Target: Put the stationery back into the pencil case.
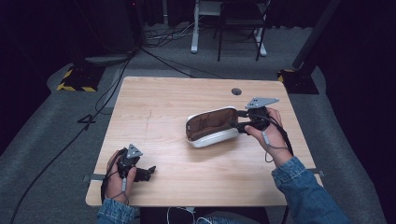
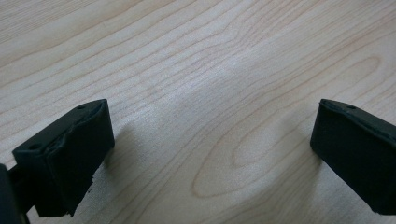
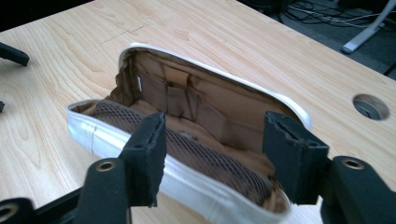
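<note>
One white pouch (image 1: 212,127) lies open near the middle of the wooden table (image 1: 154,98), slightly to the right, its brown lining turned up so that the inside can be reached. In the right gripper view the lining shows a row of flat pockets along the far wall and a mesh panel (image 3: 205,156) along the near wall. The right gripper (image 1: 243,125) sits at the pouch's right end; its jaws stand apart on either side of the pouch's near rim, and whether either pad touches the rim cannot be told. This placement probably serves to spread or steady the mouth of the pouch. The left gripper (image 1: 148,173) rests low at the near left edge of the table, well apart from the pouch, jaws spread wide with bare wood between them; it appears to be waiting. Counted: one pouch, two grippers, one table, one round cable hole (image 1: 236,91) at the table's far right. The pouch looks empty.
</note>
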Tool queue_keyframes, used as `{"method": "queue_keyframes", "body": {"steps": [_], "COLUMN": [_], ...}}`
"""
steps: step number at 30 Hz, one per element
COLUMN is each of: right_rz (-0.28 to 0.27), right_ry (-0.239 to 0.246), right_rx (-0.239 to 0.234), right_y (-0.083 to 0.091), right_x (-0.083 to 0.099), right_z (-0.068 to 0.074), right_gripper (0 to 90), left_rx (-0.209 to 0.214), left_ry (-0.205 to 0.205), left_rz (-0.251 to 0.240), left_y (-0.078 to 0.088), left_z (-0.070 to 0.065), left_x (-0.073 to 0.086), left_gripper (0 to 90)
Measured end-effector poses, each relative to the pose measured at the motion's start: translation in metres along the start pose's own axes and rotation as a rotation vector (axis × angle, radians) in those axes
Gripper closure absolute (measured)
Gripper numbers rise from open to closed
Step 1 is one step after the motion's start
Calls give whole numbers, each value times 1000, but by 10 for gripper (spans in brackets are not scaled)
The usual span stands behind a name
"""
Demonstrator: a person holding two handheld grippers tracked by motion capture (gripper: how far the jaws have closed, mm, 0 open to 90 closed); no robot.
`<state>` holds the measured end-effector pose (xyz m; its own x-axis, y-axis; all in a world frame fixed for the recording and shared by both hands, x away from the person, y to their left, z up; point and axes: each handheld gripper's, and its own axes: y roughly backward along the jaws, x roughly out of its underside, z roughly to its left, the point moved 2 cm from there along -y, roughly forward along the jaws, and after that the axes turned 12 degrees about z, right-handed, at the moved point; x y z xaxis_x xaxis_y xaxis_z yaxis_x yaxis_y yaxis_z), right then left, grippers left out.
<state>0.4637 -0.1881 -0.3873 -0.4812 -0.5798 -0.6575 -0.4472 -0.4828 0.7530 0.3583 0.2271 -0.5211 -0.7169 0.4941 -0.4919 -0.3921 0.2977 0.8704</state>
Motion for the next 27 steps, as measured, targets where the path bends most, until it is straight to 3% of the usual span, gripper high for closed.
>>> {"method": "queue_keyframes", "body": {"steps": [9,18,27], "right_rz": [-40,-57,-40], "right_ry": [-41,-72,-130], "right_rx": [5,68,91], "right_y": [28,53,67], "right_x": [28,56,90], "right_z": [-5,-9,-15], "right_gripper": [336,288,267], "left_rx": [0,0,0], "left_ry": [1,-1,-2], "left_rz": [0,0,3], "left_y": [0,0,0], "left_z": [0,0,0], "left_x": [0,0,0], "left_gripper": [1,1,1]}}
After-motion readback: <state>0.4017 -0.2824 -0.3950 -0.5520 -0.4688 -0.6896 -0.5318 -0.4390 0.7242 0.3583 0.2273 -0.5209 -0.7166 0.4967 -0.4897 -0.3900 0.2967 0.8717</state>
